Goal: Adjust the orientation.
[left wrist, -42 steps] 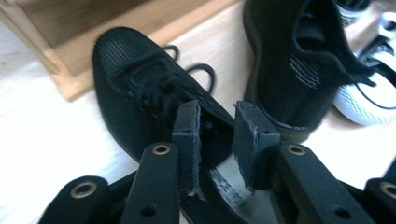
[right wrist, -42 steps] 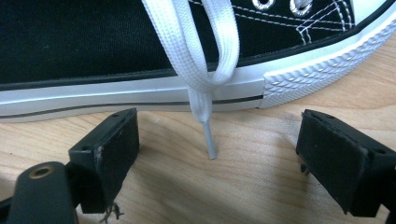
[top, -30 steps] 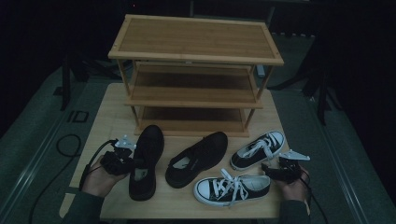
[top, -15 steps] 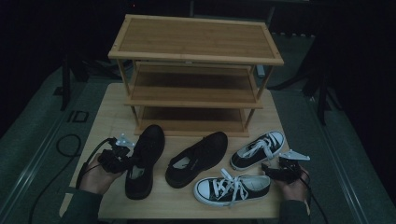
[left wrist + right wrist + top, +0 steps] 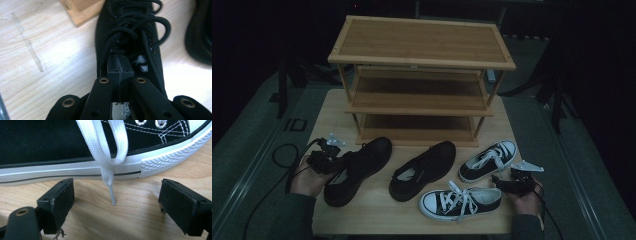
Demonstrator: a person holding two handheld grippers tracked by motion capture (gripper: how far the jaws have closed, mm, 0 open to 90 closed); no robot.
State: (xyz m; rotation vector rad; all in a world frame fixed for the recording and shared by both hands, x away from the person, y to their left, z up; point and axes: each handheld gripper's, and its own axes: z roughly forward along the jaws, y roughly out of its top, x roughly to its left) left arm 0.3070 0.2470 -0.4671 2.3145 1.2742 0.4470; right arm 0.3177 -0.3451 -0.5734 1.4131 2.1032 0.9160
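Left gripper, at the lower left of the high view, is clamping shut on the lace of the black shoe, pinching the knot right above the tongue, probably to tug the bow loose or drag the shoe along by it. Right gripper, lower right, is sitting wide open on the surface, jaws straddling the white lace tip hanging off the sneaker, so it looks lined up to grab that end. Another black shoe and a second sneaker are lying in front of the rack. I'm not spotting any readable brand or writing anywhere.
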